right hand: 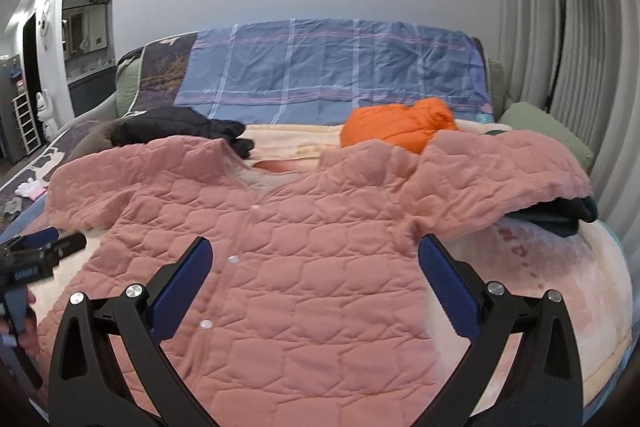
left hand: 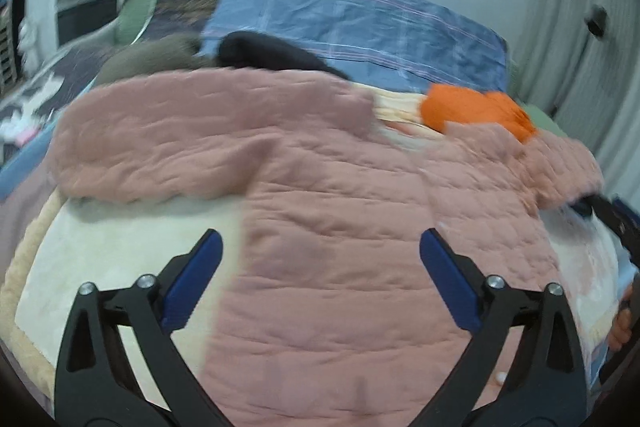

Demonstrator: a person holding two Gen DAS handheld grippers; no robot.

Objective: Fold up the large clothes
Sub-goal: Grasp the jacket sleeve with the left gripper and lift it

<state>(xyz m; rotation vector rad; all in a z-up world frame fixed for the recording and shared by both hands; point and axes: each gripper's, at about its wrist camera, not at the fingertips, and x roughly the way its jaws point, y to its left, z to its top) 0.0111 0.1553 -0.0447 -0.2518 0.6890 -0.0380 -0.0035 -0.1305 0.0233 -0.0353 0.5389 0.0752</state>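
I see the pink quilted button-front jacket [right hand: 280,267] spread flat on the cream blanket-covered bed [right hand: 560,287]; my left claw [left hand: 318,251] and right claw [right hand: 314,259] hover wide open, empty; it looks soft, bulky, floppy; I'd pinch sleeve cuffs.

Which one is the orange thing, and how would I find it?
Start at the blue plaid cover at the back of the bed. Below it, right of middle, the orange jacket lies bunched behind the pink quilted jacket. It is the only bright orange thing; the black jacket lies left.

No lettering, label, brand or number is legible on anything here.
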